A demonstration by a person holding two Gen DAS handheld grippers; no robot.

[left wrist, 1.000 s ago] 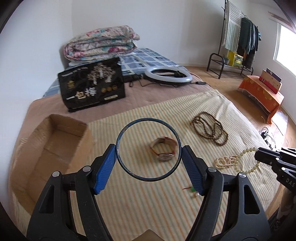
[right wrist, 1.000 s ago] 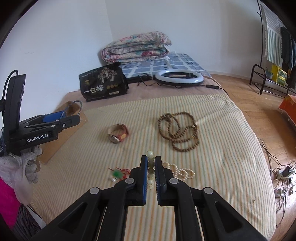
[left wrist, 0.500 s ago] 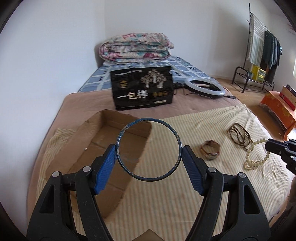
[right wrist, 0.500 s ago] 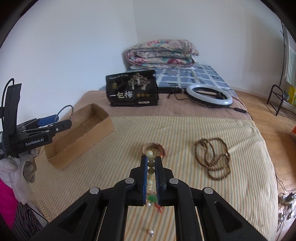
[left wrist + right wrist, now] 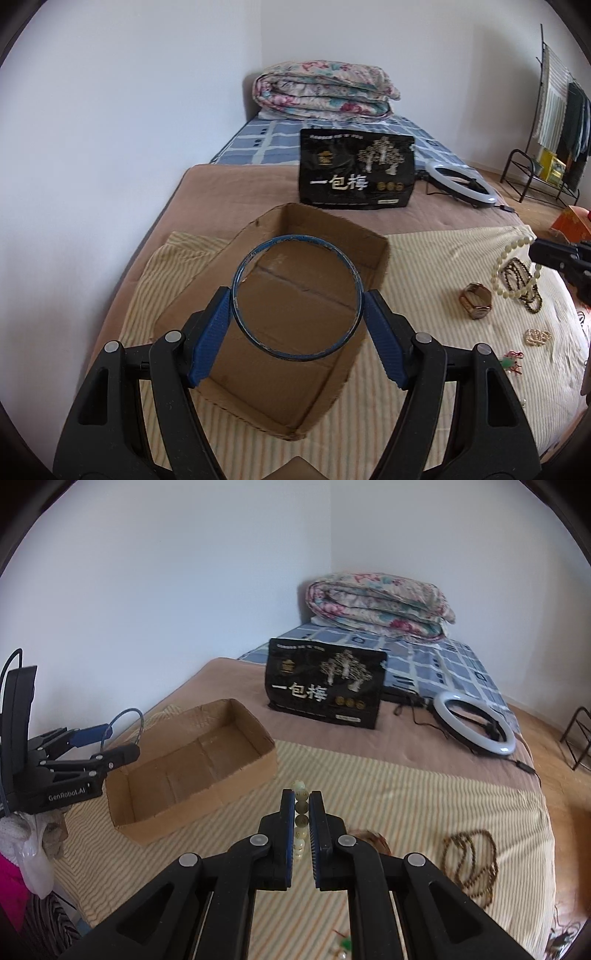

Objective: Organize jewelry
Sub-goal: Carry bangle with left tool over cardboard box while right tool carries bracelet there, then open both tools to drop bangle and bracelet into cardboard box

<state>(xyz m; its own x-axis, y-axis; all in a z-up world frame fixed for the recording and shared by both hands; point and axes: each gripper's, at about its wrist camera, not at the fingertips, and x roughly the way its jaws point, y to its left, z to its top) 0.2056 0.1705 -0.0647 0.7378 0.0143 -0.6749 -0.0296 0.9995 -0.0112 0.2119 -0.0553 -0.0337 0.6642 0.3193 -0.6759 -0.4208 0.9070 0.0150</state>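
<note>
My left gripper [image 5: 297, 301] is shut on a thin blue bangle [image 5: 243, 264] and holds it above the open cardboard box [image 5: 332, 221]. It also shows at the left of the right wrist view [image 5: 122, 734], over the box's near end [image 5: 236, 786]. My right gripper [image 5: 302, 801] is shut on a pale bead bracelet [image 5: 301, 808], which hangs from its tip in the left wrist view [image 5: 511, 254]. A watch [image 5: 475, 301], brown bead strands [image 5: 471, 860], a small pearl bracelet [image 5: 537, 336] and a red-green trinket [image 5: 511, 363] lie on the striped cloth.
A black printed bag [image 5: 356, 173] stands behind the box. A white ring light [image 5: 474, 725] with its cable lies at the back right. A folded floral quilt [image 5: 321, 90] is by the wall. A clothes rack [image 5: 554, 122] stands at the far right.
Both grippers have swung left towards the cardboard box. The bangle now hangs over the box's inside. The bead bracelet has been lifted clear of the cloth and carried leftward.
</note>
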